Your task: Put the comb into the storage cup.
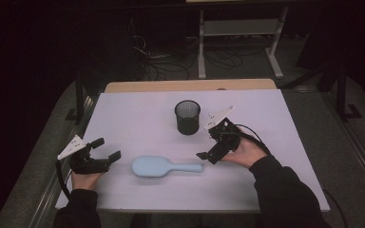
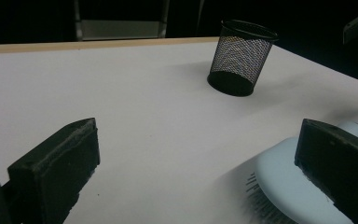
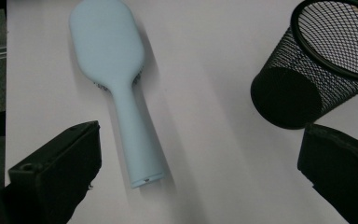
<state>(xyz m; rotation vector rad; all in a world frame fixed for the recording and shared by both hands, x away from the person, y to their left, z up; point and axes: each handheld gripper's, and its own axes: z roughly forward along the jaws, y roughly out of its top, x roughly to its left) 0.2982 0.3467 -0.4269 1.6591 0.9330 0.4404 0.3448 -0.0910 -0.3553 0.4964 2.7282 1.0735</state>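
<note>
Since the hairbrush lies bristles-down, handle toward my right gripper, both it and the left gripper stand spread wide, holding nothing.

A pale blue hairbrush lies flat on the white-topped bench, bristles down, its handle pointing toward the person's right. The left hand-held gripper hovers just beside the brush head, jaws spread apart, a grey three-cornered plate on top of it. The right hand-held gripper tilts down toward the end of the handle, near it, jaws apart and holding nothing. A black mesh cup stands upright farther back on the bench, just beside the right hand-held gripper's plate. Dark sleeves enter from the bottom edge. Behind the bench, cables trail across a dim floor beside a pale metal frame.
</note>
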